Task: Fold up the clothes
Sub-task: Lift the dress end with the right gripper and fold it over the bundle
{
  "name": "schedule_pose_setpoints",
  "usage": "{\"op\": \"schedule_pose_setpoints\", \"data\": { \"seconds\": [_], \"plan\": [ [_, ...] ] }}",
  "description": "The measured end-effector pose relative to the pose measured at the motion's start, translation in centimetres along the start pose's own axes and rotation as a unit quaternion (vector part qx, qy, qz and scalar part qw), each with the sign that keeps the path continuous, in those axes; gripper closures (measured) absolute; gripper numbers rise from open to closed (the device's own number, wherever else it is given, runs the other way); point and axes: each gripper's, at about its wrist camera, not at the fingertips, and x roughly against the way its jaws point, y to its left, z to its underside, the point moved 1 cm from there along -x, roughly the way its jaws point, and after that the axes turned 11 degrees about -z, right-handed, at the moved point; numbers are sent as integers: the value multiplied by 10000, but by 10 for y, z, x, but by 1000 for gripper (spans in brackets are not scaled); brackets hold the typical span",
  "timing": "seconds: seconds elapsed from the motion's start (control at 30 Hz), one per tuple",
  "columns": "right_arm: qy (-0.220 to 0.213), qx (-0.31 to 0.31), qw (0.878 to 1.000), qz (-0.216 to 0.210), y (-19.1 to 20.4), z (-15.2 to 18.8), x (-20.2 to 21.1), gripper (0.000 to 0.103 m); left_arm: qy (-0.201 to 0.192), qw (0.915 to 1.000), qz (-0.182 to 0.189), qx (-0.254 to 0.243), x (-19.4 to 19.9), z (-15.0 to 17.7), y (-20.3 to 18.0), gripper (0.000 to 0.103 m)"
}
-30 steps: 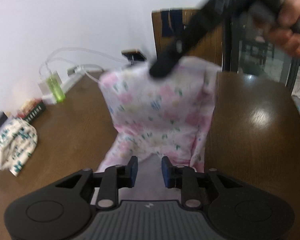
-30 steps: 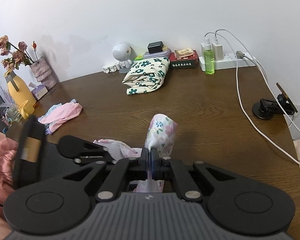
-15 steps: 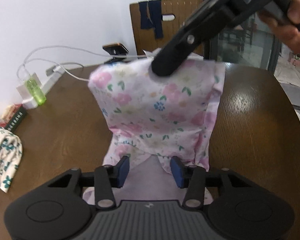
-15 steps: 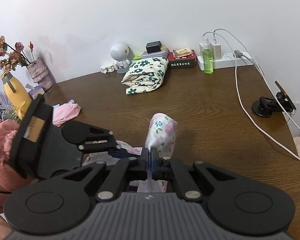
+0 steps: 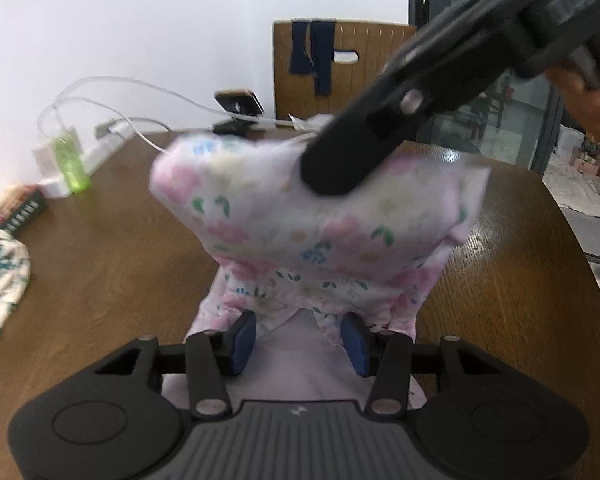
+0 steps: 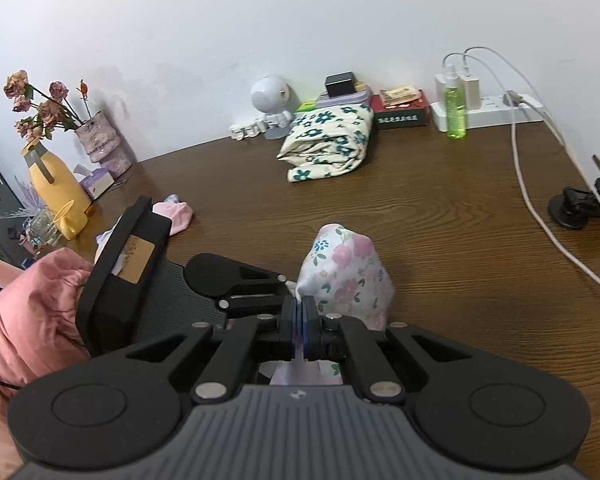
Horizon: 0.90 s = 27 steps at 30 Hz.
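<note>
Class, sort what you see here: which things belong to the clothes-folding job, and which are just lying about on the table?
Job: pink floral garment; right tongs clamped on it; left tongs open; folded green-flowered cloth.

Lying about: green spray bottle; power strip; yellow jug; dried flowers; phone stand.

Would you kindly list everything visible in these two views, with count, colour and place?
Floral cotton garment: one, pink and white, lifted over the table middle.
Folded flower-print cloth: one, cream and teal, near the wall.
Green spray bottle: one, by the white power strip.
Yellow jug: one, far left.
Dried flowers in a vase: one bunch, left by the wall.
Round white speaker: one, at the wall.
Red box: one, beside the strip.
Phone on a black stand: one, right edge.
Wooden chair: one, behind the table.
Brown wooden table: one.
Left tool: open, over the garment.
Right tool: shut on the garment.
</note>
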Motion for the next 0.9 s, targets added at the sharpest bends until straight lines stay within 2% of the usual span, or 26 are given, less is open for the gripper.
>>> {"op": "schedule_pose_setpoints", "data": {
  "seconds": [0.13, 0.33, 0.5, 0.77, 0.9],
  "plan": [
    [-8, -19, 10000, 84, 3, 4, 1, 101, -261, 9994, -189, 131, 43, 15, 9, 52],
    [-129, -57, 9999, 2, 14, 4, 1, 101, -32, 9998, -199, 94, 42, 30, 7, 53],
    [-21, 16, 9997, -245, 37, 3, -15, 101, 136, 9997, -201, 83, 41, 42, 7, 53],
    [275, -229, 9980, -528, 53, 13, -60, 101, -161, 9994, -243, 193, 45, 53, 6, 52],
    [280, -421, 9968, -615, 54, 20, -75, 101, -336, 9987, -343, 191, 51, 56, 5, 51]
  ]
}}
